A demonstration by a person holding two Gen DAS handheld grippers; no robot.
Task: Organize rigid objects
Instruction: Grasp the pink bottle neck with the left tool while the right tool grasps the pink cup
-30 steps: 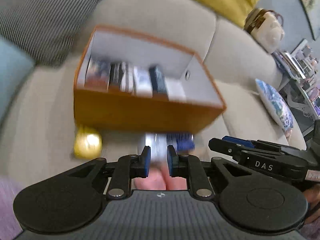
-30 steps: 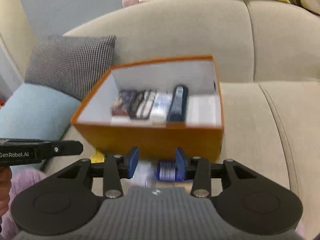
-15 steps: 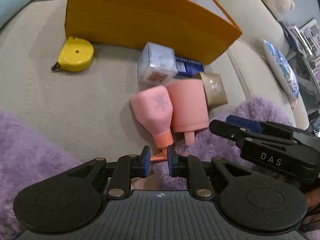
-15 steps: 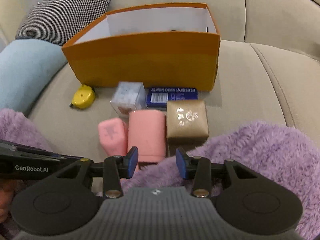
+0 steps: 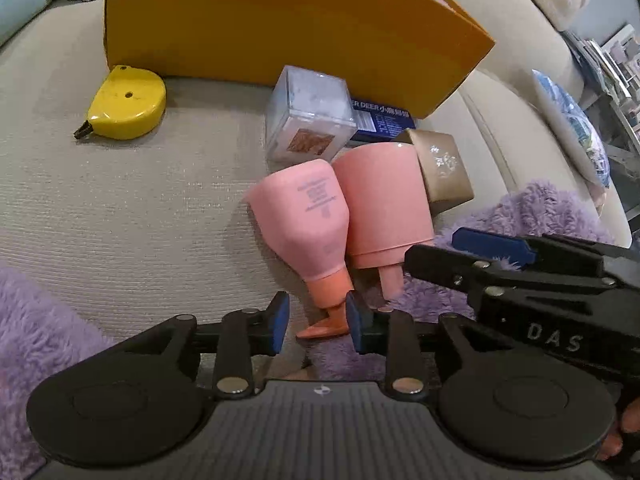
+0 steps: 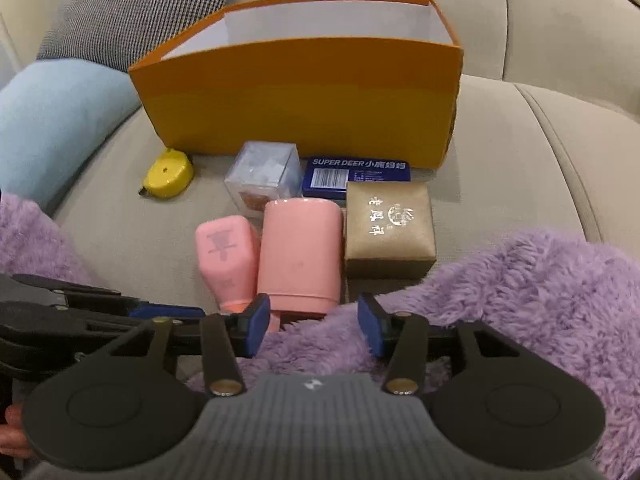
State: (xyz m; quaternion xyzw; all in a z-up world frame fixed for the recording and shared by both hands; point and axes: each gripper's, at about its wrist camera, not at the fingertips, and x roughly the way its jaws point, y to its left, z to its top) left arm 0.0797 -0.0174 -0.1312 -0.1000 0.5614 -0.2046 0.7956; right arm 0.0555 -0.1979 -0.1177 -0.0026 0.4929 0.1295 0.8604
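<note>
An orange box stands on the sofa seat. In front of it lie a small pink bottle, a larger pink bottle, a clear cube box, a blue carton, a brown gift box and a yellow tape measure. My left gripper is open, its fingers either side of the small pink bottle's orange nozzle. My right gripper is open and empty just before the larger pink bottle.
A purple fleece blanket covers the near seat. A houndstooth cushion and a light blue cushion lie at the left. A patterned cushion lies at the far right.
Both grippers dropped from above the box to the objects in front of it. My left gripper opened wider around the small bottle's nozzle. My right gripper opened a little.
</note>
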